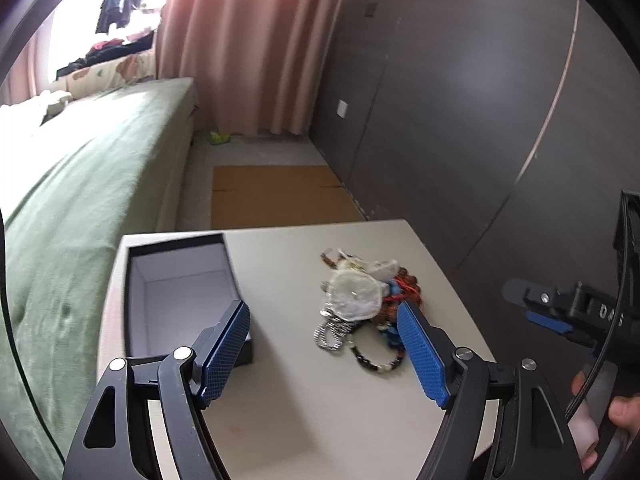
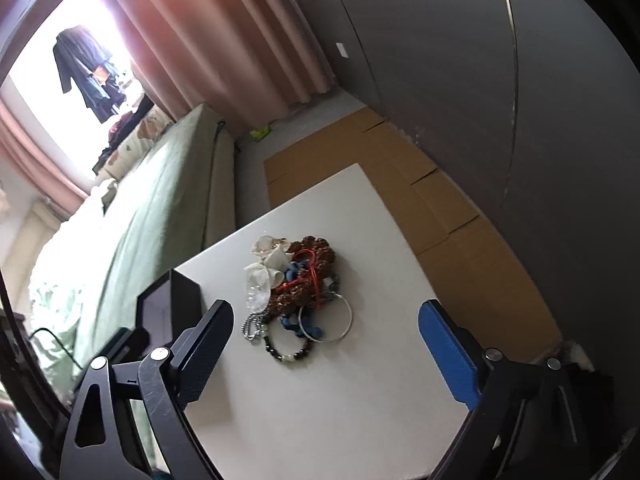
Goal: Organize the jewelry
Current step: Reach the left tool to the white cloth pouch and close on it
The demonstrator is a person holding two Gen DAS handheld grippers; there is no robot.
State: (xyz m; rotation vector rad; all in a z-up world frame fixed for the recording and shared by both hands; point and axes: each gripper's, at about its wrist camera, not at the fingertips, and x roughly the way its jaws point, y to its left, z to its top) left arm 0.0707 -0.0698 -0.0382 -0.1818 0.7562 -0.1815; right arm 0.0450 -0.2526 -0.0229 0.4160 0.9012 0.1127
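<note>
A tangled jewelry pile [image 1: 360, 304] lies on the white table [image 1: 312, 408]: beaded bracelets, a chain, blue and brown beads, red cord and small clear bags. An open black box [image 1: 180, 292] with a pale, empty inside stands at the table's left edge. My left gripper [image 1: 322, 312] is open just short of the pile, with nothing between its blue pads. The right gripper [image 1: 552, 312] comes in from the right, held by a hand [image 1: 616, 412]. In the right wrist view the right gripper [image 2: 326, 312] is open before the pile [image 2: 296, 288], where a silver bangle [image 2: 332, 320] shows, and the box [image 2: 172, 300] is on the left.
A bed with a green cover [image 1: 80, 200] runs along the table's left side. Flattened cardboard [image 1: 280, 196] lies on the floor beyond the table. A dark panelled wall [image 1: 460, 120] stands to the right and pink curtains [image 1: 248, 40] hang at the back.
</note>
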